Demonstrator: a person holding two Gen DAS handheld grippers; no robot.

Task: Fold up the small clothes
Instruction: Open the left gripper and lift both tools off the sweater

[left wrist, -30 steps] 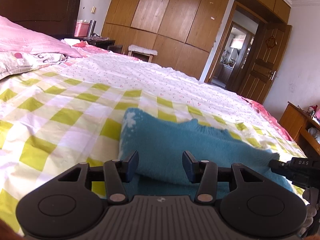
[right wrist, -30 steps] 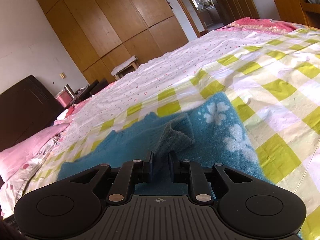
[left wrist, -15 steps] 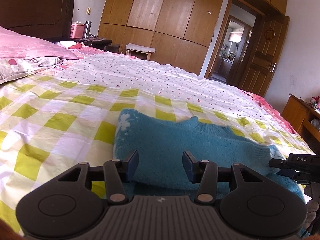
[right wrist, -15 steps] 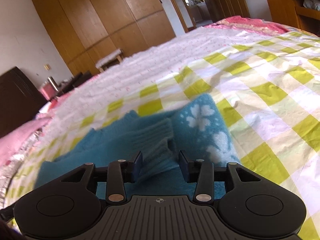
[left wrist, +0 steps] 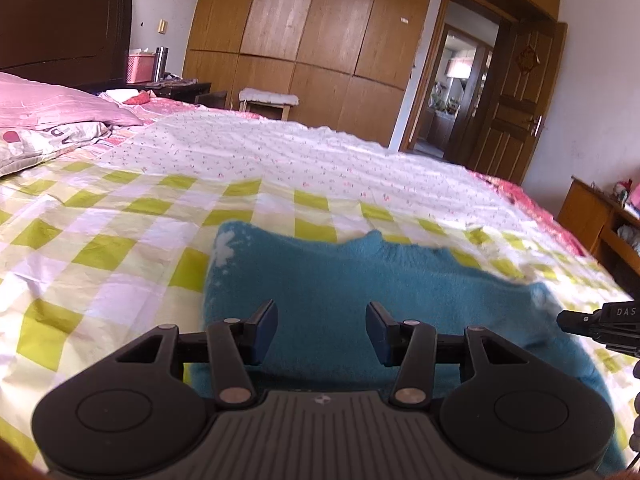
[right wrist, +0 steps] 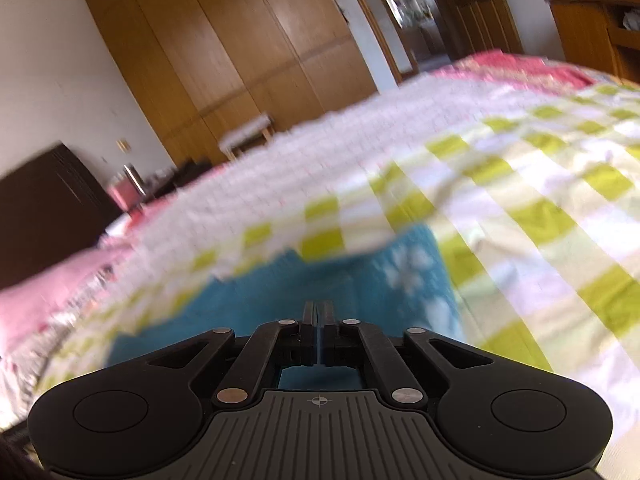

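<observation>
I find the blue sweater [left wrist: 360,280] lying flat on the bed [left wrist: 120,240], on the green-and-white checked sheet, and I take it as my reference point. White flower motifs [right wrist: 412,276] sit along one edge of the sweater. The white dotted quilt [left wrist: 280,152] lies beyond the sweater, and the pink pillow [left wrist: 48,104] lies further off, toward the dark headboard [left wrist: 64,24].

My left tongs [left wrist: 322,326] hang just over the near part of the sweater with their fingers spread wide; nothing sits between the blue pads [left wrist: 267,324]. I cannot tell whether they touch the knit.

My right tongs [right wrist: 319,316] also hover over the near part of the sweater, beside the flower motifs, with their fingers pressed together. That view is blurred, so I cannot tell whether any fabric is caught between them. In the left wrist view, the tip of the right tongs shows at the sweater's far right edge.

Beyond the quilt, well clear of the sweater, stand the wooden wardrobe [left wrist: 300,24], a small stool [left wrist: 268,100] and an open door [left wrist: 512,104].
</observation>
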